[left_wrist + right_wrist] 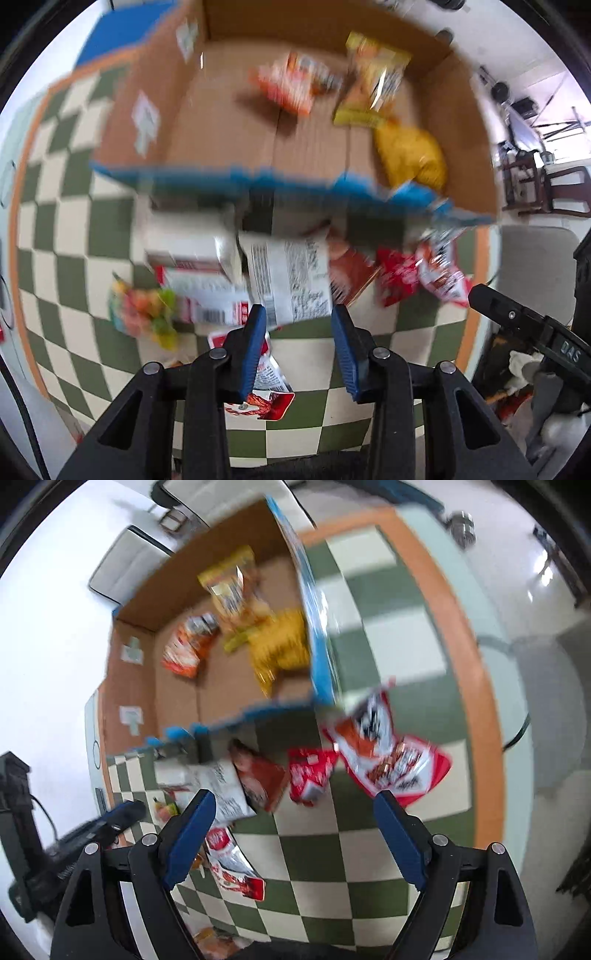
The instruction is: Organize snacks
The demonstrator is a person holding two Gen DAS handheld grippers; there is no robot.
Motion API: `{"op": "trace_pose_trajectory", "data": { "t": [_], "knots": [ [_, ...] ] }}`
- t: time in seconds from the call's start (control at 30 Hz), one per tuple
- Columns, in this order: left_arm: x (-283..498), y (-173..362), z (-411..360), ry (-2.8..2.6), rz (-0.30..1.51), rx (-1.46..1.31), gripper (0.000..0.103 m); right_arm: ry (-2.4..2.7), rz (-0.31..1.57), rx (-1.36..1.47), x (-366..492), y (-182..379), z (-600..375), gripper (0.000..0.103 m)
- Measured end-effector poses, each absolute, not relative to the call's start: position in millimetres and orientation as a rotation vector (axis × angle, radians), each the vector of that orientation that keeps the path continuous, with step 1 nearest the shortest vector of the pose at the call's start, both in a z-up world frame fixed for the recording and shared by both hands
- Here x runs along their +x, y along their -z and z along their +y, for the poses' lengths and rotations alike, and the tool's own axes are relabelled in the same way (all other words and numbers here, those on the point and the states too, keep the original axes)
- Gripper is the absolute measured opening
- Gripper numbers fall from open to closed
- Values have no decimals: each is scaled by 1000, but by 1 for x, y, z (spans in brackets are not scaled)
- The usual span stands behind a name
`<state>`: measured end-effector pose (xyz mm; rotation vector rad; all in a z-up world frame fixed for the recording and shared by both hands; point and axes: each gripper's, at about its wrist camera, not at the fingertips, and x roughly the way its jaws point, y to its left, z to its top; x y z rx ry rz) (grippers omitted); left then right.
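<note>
An open cardboard box (221,110) with a blue rim holds an orange packet (291,85), a yellow packet (373,81) and a yellow bag (410,155). In front of it, on the green-checked cloth, lie a white printed packet (288,280), a brown packet (258,775), a small red packet (308,775) and a large red-and-white bag (388,753). My left gripper (299,314) hangs over the white packet's near edge, its pads apart and nothing between them. My right gripper (295,797) stands wide open above bare cloth, near the red packet.
White boxes (192,243) and a colourful candy bag (147,310) lie left of the pile. A red-and-white packet (269,384) lies under my left finger. An orange border (476,664) edges the cloth. Chairs (546,188) stand beyond the table.
</note>
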<state>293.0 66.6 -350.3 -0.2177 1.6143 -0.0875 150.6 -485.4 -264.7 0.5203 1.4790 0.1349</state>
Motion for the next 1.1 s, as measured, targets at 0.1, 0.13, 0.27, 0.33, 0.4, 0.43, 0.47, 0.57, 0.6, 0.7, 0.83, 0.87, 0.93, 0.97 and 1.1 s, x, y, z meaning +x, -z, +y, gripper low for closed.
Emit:
{"op": "trace_pose_trajectory", "data": {
  "t": [0.1,0.13,0.27,0.33,0.4,0.43,0.47,0.57,0.6,0.7,0.83,0.87,0.93,0.97,1.1],
  "knots": [
    [294,385,64,68,1676,-232,34,-128,1525,548,147,300,-476,89],
    [295,394,63,66,1690,-239,34,-124,1541,551,147,311,-472,89],
    [302,419,60,41,1723,-245,34,-109,1563,562,150,338,-462,81],
    [305,427,58,41,1730,-248,35,-99,1571,572,153,348,-459,76],
    [309,429,55,46,1734,-259,51,-90,1572,572,157,354,-456,72],
    [312,428,52,46,1727,-249,54,-90,1573,572,159,357,-455,69],
    [314,429,48,44,1727,-225,56,-82,1575,571,161,360,-454,66],
    [318,432,43,27,1725,-187,59,-70,1587,572,166,368,-451,55],
    [320,432,41,26,1722,-175,59,-58,1594,564,168,370,-450,53],
    [321,431,37,24,1705,-149,58,-38,1589,546,169,372,-448,39],
    [316,421,29,44,1655,-111,48,-24,1577,536,169,369,-447,35],
    [315,420,29,46,1653,-104,46,-25,1576,531,168,369,-445,35],
    [312,418,29,51,1655,-110,45,-28,1573,528,165,367,-446,35],
    [308,418,28,53,1658,-113,45,-28,1572,529,162,366,-448,35],
    [291,412,35,59,1668,-136,44,-41,1562,544,151,359,-448,35]
  ]
}}
